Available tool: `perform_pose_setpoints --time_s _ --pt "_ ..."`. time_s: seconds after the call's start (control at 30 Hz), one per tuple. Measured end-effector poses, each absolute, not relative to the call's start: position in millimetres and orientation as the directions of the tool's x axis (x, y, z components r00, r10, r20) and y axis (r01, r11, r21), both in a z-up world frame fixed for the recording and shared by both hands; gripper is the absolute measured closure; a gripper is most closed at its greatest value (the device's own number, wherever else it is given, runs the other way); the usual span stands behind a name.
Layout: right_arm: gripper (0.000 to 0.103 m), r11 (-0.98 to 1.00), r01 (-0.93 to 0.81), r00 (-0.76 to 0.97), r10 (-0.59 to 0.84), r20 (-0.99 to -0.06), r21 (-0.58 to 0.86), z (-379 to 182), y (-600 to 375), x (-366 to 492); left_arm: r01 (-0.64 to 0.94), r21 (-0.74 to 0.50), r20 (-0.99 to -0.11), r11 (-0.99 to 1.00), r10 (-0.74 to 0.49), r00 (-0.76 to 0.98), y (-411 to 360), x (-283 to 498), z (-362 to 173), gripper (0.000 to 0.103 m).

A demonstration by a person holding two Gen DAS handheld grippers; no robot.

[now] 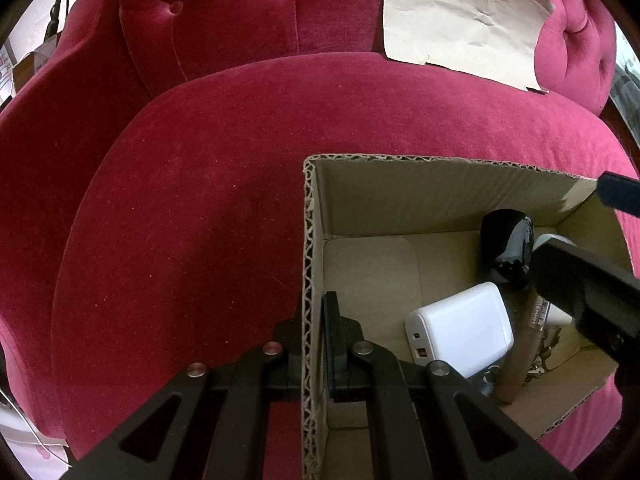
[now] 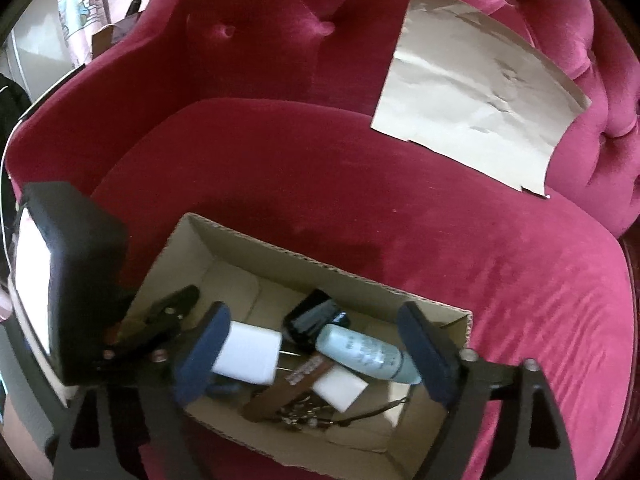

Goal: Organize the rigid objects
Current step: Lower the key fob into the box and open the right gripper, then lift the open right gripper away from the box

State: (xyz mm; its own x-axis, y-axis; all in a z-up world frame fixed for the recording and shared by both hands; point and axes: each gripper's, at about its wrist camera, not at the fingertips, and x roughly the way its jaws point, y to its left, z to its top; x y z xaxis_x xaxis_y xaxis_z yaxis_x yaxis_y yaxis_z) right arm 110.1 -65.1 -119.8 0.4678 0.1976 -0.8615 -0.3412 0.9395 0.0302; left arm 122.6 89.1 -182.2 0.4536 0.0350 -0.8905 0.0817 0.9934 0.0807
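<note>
Nearest the lens, black left gripper (image 1: 316, 332), jaws clamped together on the corrugated left wall of an open brown cardboard box (image 1: 309, 240), one finger outside, one inside. Across the box, black right gripper (image 2: 316, 354) with dark blue padded fingers (image 2: 208, 344), spread wide apart over the opening, nothing between the pads, touching nothing visible.

Inside the box, resting on the floor: white rectangular plastic charger block (image 2: 246, 354) with port openings on its near end, toward the left; slim brown tube with white lettering (image 2: 286, 390), long axis running from the near side up and to the right in the right wrist view, lying partly under the other items; pale blue-green cylindrical bottle with printed text (image 2: 366, 354), on its side, long axis slanting from upper left to lower right, lower end near the right fingertip; glossy black rounded device (image 2: 314, 320) just behind the bottle, toward the far wall; small white flat block (image 2: 340, 392) in front of the bottle; tangle of metal keys on a dark cord (image 2: 308, 420) at the near side.

Beneath and beyond, crimson velvet tufted sofa (image 2: 400, 220), box sitting on its seat cushion. Farthest, creased beige paper sheet (image 2: 476, 92) leaning against the backrest, well apart from the box.
</note>
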Motion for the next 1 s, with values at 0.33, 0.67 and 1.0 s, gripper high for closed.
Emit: perform_pose_setpoints --time_s 0.33,0.67,1.0 --pt "0.0 0.945 -0.327 0.475 0.156 -0.866 -0.009 -124 -71 114 0.08 0.083 -0.89 0.993 0.037 0.454 89 122 -183 0.098" --pt "0.0 0.948 -0.32 0.463 0.164 -0.871 0.008 -125 -79 117 0.079 0.088 -0.891 0.993 0.042 0.453 88 122 -182 0.098" --pt "0.0 0.955 -0.297 0.485 0.148 -0.862 -0.003 -117 -93 111 0.059 0.11 -0.887 0.992 0.071 0.456 81 122 -176 0.038"
